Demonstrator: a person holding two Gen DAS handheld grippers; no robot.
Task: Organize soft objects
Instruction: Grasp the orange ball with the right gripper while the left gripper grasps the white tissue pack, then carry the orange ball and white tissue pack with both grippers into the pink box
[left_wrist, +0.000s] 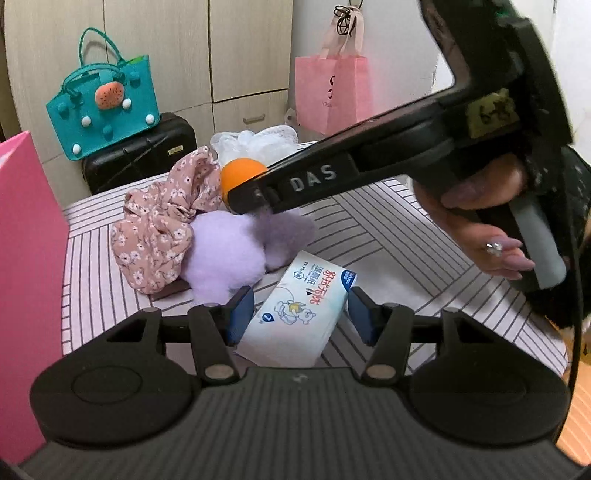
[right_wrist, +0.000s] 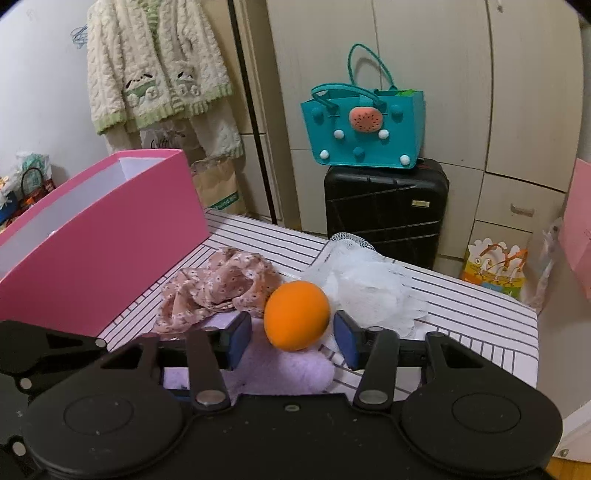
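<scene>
STEP: grasping orange ball (right_wrist: 296, 314) | right tongs (right_wrist: 293, 341) apart, flanking ball, beside floral cloth (right_wrist: 221, 288) | left tongs (left_wrist: 295, 314) apart over tissue pack (left_wrist: 295, 314) | TIP: centre pads, squeeze gently, then carry toward pink box (right_wrist: 110, 229).

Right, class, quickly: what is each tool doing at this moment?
Left tool: open, its pads either side of the white wet-wipes packet, not pressing it.
Right tool: open around the soft round orange ball, gaps at both pads.
</scene>
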